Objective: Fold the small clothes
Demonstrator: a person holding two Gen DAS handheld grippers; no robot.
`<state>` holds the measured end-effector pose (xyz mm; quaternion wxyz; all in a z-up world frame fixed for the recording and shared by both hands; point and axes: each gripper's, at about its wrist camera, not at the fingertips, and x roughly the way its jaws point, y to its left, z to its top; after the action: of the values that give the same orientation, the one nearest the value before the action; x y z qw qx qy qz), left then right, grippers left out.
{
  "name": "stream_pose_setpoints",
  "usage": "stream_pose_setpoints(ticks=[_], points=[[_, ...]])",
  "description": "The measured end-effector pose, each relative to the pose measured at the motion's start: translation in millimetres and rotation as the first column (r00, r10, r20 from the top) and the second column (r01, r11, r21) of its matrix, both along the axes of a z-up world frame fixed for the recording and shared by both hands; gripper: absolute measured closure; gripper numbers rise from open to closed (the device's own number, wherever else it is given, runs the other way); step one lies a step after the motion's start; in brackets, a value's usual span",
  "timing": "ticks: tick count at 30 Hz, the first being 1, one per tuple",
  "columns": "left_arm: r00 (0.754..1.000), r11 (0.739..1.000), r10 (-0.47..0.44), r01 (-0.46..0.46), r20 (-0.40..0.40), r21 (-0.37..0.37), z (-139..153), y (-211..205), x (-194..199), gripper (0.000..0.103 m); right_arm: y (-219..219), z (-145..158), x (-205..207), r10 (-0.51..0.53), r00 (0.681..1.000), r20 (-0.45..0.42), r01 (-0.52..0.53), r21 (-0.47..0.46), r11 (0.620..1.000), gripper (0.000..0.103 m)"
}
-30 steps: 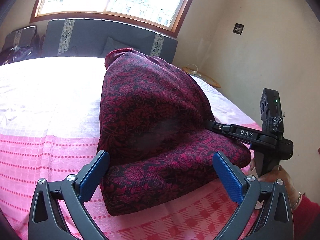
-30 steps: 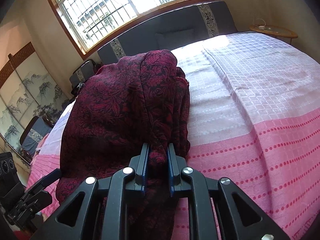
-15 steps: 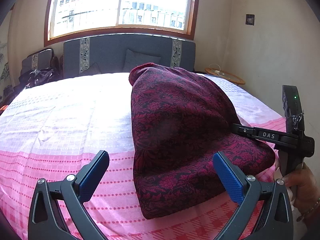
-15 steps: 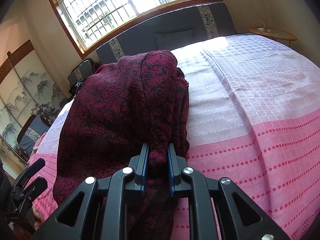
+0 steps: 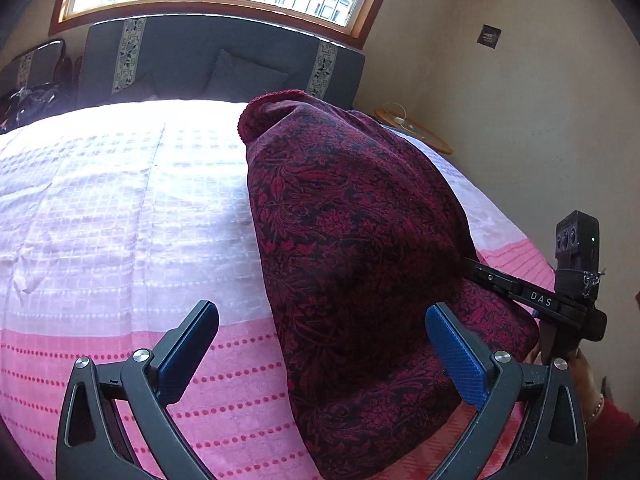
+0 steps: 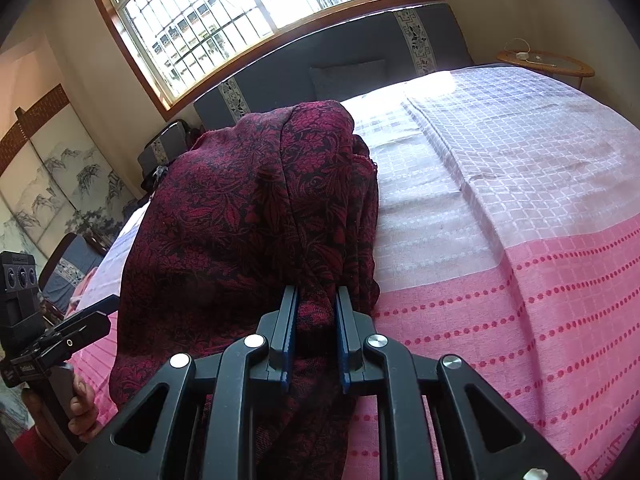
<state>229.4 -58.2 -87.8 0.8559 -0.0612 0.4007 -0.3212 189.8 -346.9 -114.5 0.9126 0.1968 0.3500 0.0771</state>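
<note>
we look from two wrist fisheye cameras, each close behind its own tongs, both tilted down across the bed (image 5: 100, 208) toward the window (image 6: 248, 12) and dark headboard (image 5: 192, 60). our left view sits low near the bed's foot, its left tongs (image 5: 322, 354) filling the bottom edge, with the right tongs (image 5: 532, 296) entering from the right. our right view sits very near the maroon garment (image 6: 240, 216), and it catches the other rig at its left edge. both share the garment, bed, headboard and round side table (image 6: 548, 62).
</note>
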Motion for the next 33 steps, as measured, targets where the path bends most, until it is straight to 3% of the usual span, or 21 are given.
stream_pose_setpoints(ticks=[4, 8, 10, 12, 14, 16, 19, 20, 21, 24, 27, 29, 33], points=[[0.993, 0.994, -0.092, 0.088, -0.073, -0.059, -12, -1, 24, 0.0, -1, -1, 0, 0.002, 1.0, 0.001, -0.002, 0.007, 1.0, 0.089], [0.952, 0.964, -0.217, 0.175, -0.215, -0.198, -32, -3, 51, 0.001, -2, -1, -1, 0.002, 1.0, 0.001, -0.002, 0.011, 1.0, 0.088], [0.94, 0.945, -0.256, 0.194, -0.226, -0.263, -35, -1, 60, 0.001, -2, -1, -1, 0.003, 1.0, 0.001, -0.003, 0.015, 1.0, 0.088], [0.924, 0.933, -0.298, 0.229, -0.238, -0.279, -34, -6, 66, 0.001, -3, -1, -1, 0.005, 1.0, 0.002, -0.005, 0.018, 1.0, 0.088], [0.919, 0.933, -0.313, 0.25, -0.239, -0.258, -33, -13, 69, 0.001, -3, -1, -1, 0.006, 1.0, 0.002, -0.007, 0.021, 1.0, 0.087], [0.932, 0.941, -0.296, 0.247, -0.207, -0.232, -31, -21, 64, 0.001, -3, -1, -1, 0.009, 1.0, 0.003, -0.009, 0.024, 1.0, 0.086], [0.953, 0.963, -0.262, 0.247, -0.152, -0.113, -26, -33, 54, 0.006, -4, -1, -1, 0.008, 1.0, 0.004, -0.008, 0.031, 0.999, 0.085], [0.962, 0.97, -0.242, 0.237, -0.125, -0.058, -24, -36, 50, 0.015, -5, -1, -1, 0.009, 1.0, 0.006, -0.01, 0.032, 0.999, 0.084], [0.967, 0.973, -0.232, 0.231, -0.107, -0.023, -23, -39, 47, 0.017, -5, -1, -1, 0.011, 1.0, 0.007, -0.011, 0.035, 0.999, 0.084], [0.969, 0.974, -0.225, 0.224, -0.104, -0.019, -23, -38, 46, 0.018, -4, -1, -2, 0.012, 1.0, 0.011, -0.013, 0.036, 0.999, 0.08], [0.97, 0.975, -0.222, 0.22, -0.104, -0.028, -23, -34, 47, 0.019, -3, 0, -5, 0.038, 0.999, 0.036, -0.04, 0.064, 0.997, 0.061], [0.971, 0.976, -0.219, 0.218, -0.098, -0.022, -23, -32, 46, 0.019, -3, 1, -8, 0.068, 0.996, 0.062, -0.075, 0.111, 0.991, 0.038], [0.972, 0.977, -0.215, 0.214, -0.098, -0.027, -22, -31, 47, 0.019, -17, 3, -12, 0.018, 0.996, 0.082, -0.036, 0.22, 0.975, 0.032]])
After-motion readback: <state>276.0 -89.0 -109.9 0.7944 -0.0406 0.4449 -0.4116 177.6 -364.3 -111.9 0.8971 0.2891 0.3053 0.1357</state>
